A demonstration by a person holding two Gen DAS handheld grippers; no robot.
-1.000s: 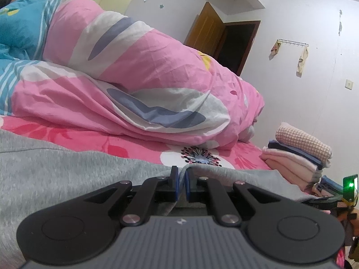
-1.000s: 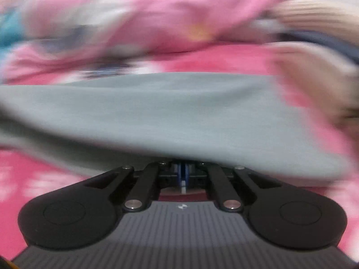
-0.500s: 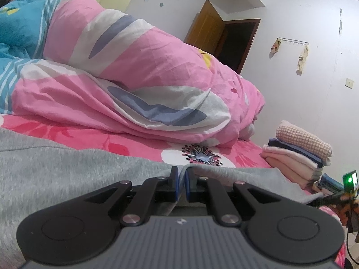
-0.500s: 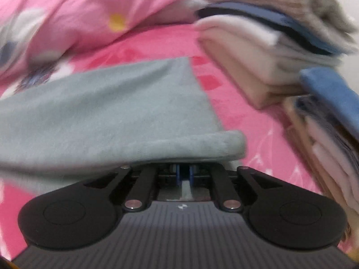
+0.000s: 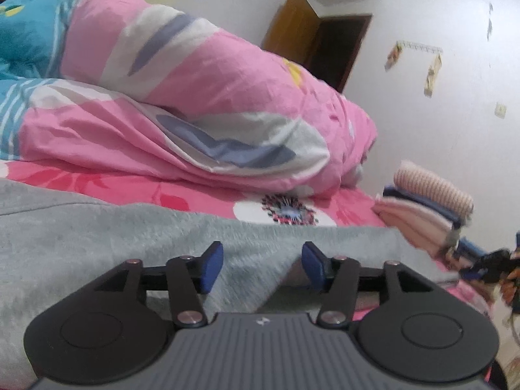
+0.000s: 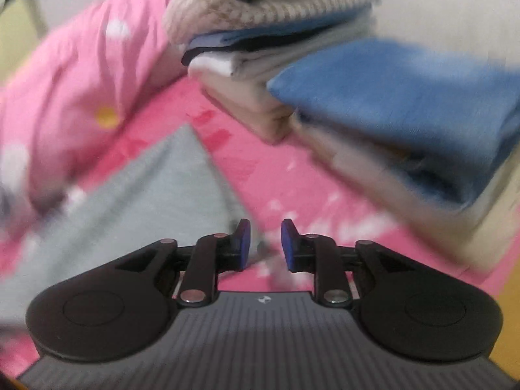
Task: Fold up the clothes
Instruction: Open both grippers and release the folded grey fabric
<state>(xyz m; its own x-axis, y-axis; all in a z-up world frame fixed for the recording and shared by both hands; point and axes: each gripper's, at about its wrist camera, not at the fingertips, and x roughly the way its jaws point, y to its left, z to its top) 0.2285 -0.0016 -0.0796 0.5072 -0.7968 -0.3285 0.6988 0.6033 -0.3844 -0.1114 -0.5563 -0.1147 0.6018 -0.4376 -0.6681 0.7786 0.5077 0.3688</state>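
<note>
We see both grippers' jaws opening, released, over the grey garment [image 5: 136, 237]; folded stacks [image 6: 373, 97] upper right, pink quilt [image 5: 201, 97] on the bed [image 5: 195, 191].

A home bedroom is shown. A bed is covered by a pink floral sheet [image 5: 182, 191], and a bulky pink duvet [image 5: 201, 104] is heaped on it. Folded clothes [image 5: 429, 208] are stacked at the bed's edge. A wooden door [image 5: 292, 29] and a wall hook rail [image 5: 422, 48] are seen behind.
</note>
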